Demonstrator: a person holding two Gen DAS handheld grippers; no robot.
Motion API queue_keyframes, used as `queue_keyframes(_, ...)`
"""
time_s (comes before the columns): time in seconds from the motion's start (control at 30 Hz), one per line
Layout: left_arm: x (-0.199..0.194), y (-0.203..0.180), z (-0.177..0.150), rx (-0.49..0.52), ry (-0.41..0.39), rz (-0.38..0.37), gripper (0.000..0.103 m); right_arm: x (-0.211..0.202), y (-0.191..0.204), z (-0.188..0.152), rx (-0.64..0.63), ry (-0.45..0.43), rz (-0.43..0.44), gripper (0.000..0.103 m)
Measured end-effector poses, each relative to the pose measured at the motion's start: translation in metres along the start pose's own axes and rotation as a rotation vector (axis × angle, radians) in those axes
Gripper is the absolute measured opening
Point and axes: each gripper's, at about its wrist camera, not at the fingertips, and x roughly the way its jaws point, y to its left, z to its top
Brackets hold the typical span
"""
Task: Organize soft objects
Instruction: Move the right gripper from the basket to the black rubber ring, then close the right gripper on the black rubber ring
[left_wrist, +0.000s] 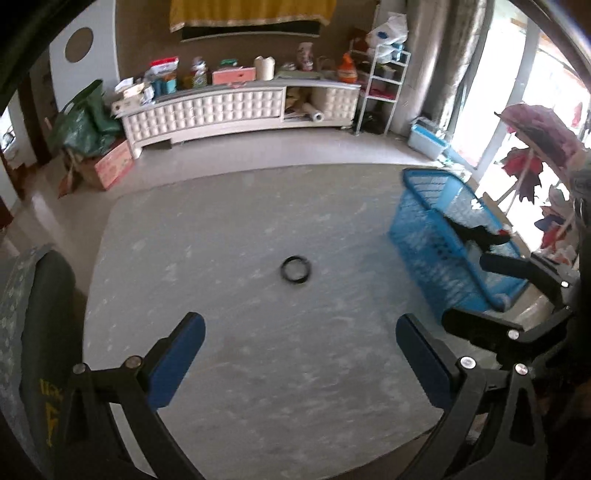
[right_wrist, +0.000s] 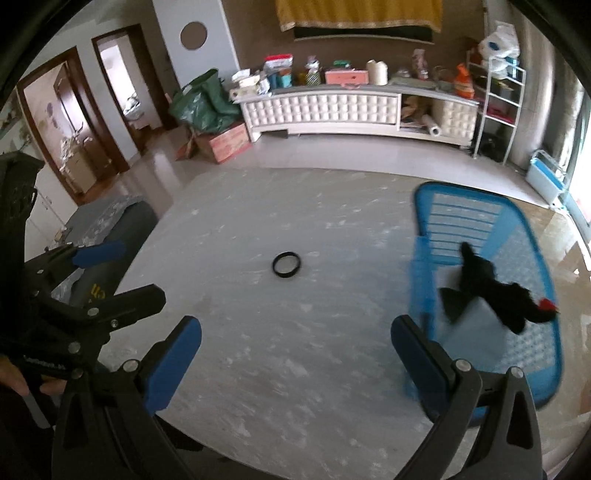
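The left gripper hangs over the grey tabletop with its jaws spread wide and holding nothing; the right gripper does likewise, jaws spread and bare; a black ring lies on the tabletop toward 12 o'clock from both; the blue basket stands at the tabletop's edge toward 2 o'clock, and a black plush toy with a red tip sits inside it, blurred; the right gripper shows at 3 o'clock in the left wrist view, beside the basket.
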Motion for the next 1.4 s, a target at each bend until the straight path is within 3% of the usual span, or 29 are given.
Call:
queue_keyframes(0.13, 0.012, 0.028, -0.006, -0.02, 0.033, 0.038, 0.103, 0.031, 0.013, 0.012, -0.025, 0.048, 0.016, 0.103)
queue_keyframes(0.4, 0.052, 0.074, -0.009, -0.104, 0.091, 0.033, 0.103, 0.075, 0.028, 0.03, -0.057, 0.114, 0.012, 0.103)
queue_keyframes(0.63, 0.095, 0.098, 0.001, -0.113, 0.164, 0.041, 0.103, 0.118, 0.033, 0.043, -0.067, 0.177, -0.013, 0.103)
queue_keyframes(1.13, 0.155, 0.134, 0.018, -0.111, 0.23, 0.075, 0.103, 0.187, 0.028, 0.055, -0.048, 0.279, -0.04, 0.103)
queue_keyframes(1.3, 0.17, 0.145, 0.016, -0.125, 0.252, 0.068, 0.103, 0.206, 0.029, 0.056, -0.056, 0.312, -0.061, 0.089)
queue_keyframes(1.4, 0.177, 0.151, 0.015, -0.119, 0.252, 0.085, 0.103, 0.217, 0.03, 0.056, -0.056, 0.338, -0.06, 0.086)
